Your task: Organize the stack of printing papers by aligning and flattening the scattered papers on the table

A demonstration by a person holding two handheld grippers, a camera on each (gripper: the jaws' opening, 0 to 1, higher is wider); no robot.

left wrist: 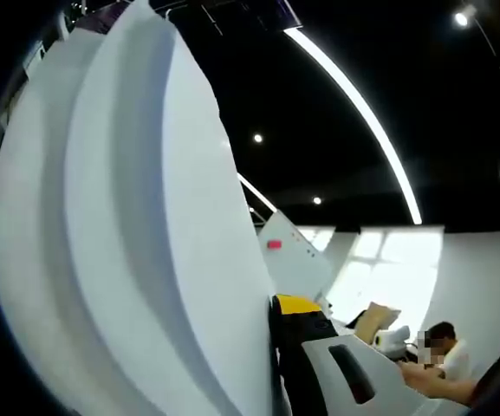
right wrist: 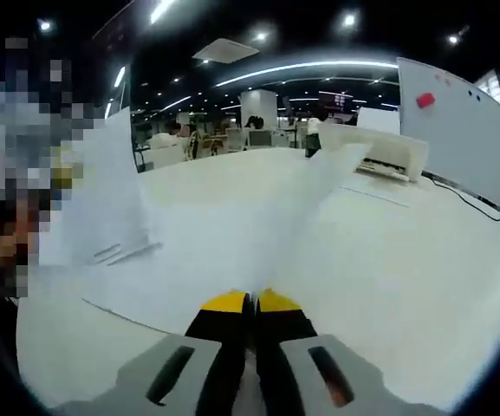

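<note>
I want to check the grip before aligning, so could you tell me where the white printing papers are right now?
In the right gripper view, the white printing papers stand lifted off the white table, pinched in the right gripper. In the left gripper view they curve up at left.

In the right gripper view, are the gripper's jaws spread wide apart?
No, the right gripper has its yellow-tipped jaws pressed together on the edge of the paper sheet.

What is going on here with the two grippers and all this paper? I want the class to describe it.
A person is tidying sheets of printing paper with a handheld gripper in each hand. The right gripper is shut on the near edge of the paper, which lies on the white table with some sheets lifted and curling. In the left gripper view, curved sheets stand close to the camera. Whether the left gripper is open or shut cannot be told. The pile is not yet flat.
</note>
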